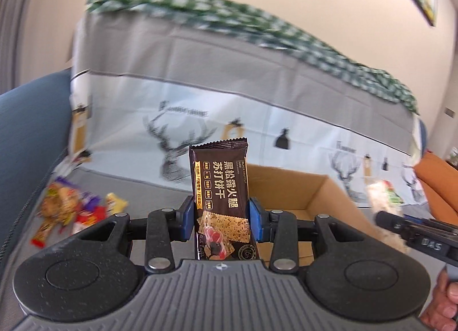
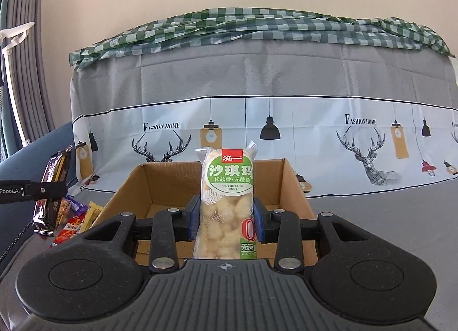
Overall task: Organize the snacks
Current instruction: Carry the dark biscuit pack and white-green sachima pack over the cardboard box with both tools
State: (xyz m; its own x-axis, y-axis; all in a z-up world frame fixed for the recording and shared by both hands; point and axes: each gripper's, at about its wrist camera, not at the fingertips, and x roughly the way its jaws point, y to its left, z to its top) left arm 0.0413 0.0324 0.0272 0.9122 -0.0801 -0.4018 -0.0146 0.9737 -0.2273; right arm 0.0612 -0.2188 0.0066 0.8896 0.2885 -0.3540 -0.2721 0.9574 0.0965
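Observation:
My left gripper (image 1: pixel 222 218) is shut on a dark brown cracker packet (image 1: pixel 220 185), held upright in front of an open cardboard box (image 1: pixel 309 196). My right gripper (image 2: pixel 226 219) is shut on a clear sachima packet with a green label (image 2: pixel 227 202), held upright over the near edge of the same box (image 2: pixel 160 185). The right gripper and its packet (image 1: pixel 380 196) show at the right of the left wrist view. The left gripper with the brown packet (image 2: pixel 53 187) shows at the left of the right wrist view.
A pile of loose snack packets (image 1: pixel 71 210) lies on the grey surface left of the box; it also shows in the right wrist view (image 2: pixel 74 216). A sofa back with a deer-print cover (image 2: pixel 257 130) stands behind. An orange cushion (image 1: pixel 438 182) is at far right.

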